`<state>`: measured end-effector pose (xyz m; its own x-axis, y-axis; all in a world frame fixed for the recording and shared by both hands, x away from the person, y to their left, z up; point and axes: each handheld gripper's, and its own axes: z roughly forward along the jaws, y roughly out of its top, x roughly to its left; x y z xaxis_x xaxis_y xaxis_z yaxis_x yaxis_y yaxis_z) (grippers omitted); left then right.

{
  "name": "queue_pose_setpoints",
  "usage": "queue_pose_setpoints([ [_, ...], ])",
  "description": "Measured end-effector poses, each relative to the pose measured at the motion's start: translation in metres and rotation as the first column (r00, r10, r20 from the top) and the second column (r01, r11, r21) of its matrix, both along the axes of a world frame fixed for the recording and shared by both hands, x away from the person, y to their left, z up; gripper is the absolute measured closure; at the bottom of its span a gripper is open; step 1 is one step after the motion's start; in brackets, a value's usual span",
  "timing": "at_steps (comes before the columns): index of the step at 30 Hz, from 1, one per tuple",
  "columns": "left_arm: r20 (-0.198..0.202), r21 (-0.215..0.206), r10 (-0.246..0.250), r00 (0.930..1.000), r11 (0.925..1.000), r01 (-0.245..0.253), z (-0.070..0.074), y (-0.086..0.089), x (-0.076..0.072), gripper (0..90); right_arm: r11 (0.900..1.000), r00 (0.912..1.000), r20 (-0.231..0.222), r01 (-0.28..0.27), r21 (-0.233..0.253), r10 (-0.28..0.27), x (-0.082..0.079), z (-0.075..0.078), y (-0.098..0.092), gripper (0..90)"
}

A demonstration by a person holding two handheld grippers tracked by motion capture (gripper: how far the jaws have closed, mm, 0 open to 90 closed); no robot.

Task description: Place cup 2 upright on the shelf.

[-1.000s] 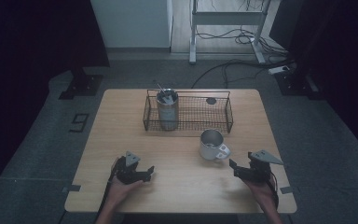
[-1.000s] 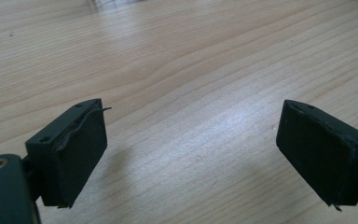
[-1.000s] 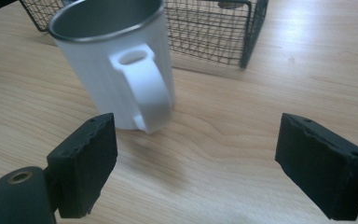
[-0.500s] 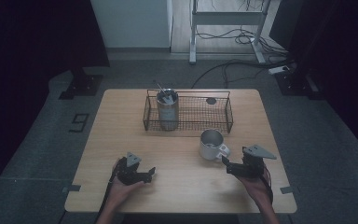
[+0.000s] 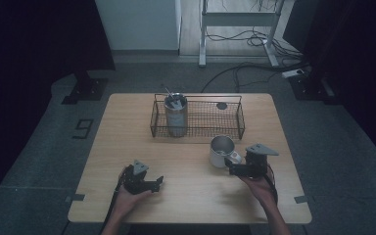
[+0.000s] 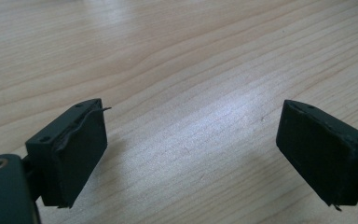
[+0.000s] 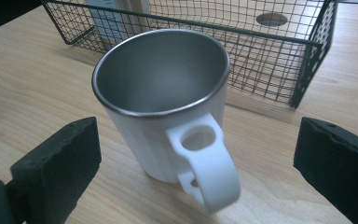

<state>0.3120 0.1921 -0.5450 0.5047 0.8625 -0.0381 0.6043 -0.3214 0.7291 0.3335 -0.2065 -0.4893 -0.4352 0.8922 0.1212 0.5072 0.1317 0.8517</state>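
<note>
A white mug [image 5: 222, 151] with a steel inside stands upright on the wooden table [image 5: 127, 142], just in front of a black wire basket [image 5: 198, 117]. Its handle [image 7: 205, 163] points at my right gripper [image 5: 231, 168], which is open with a jaw on either side of the handle and touches nothing. In the right gripper view the mug [image 7: 163, 98] sits between the two black jaws. A steel tumbler [image 5: 176, 114] with thin utensils in it stands in the basket's left end. My left gripper [image 5: 157, 183] rests open over bare wood [image 6: 191, 84] at the front left.
The wire basket [image 7: 279, 51] stands directly behind the mug, with a small dark round thing [image 5: 222, 105] on its floor at the right. Beyond the table are a dark floor, cables and a metal frame [image 5: 235, 19].
My right gripper has moved left and forward to the mug, so its jaws now flank the handle. The left gripper has stayed in place.
</note>
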Motion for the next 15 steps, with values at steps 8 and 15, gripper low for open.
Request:
queue_pose_setpoints([
  [8,-0.012,-0.015,0.003,0.9999,0.9999,-0.003,0.0,0.003,0.001,8.8,1.0,0.9999,-0.013,-0.006,-0.013,0.006,0.009,0.001,0.009,0.0],
  [15,-0.011,-0.01,0.016,0.9998,0.9998,-0.016,0.0,0.004,0.0,8.8,0.999,0.9998,-0.014,-0.016,-0.028,0.016,0.015,0.005,0.018,0.0],
])
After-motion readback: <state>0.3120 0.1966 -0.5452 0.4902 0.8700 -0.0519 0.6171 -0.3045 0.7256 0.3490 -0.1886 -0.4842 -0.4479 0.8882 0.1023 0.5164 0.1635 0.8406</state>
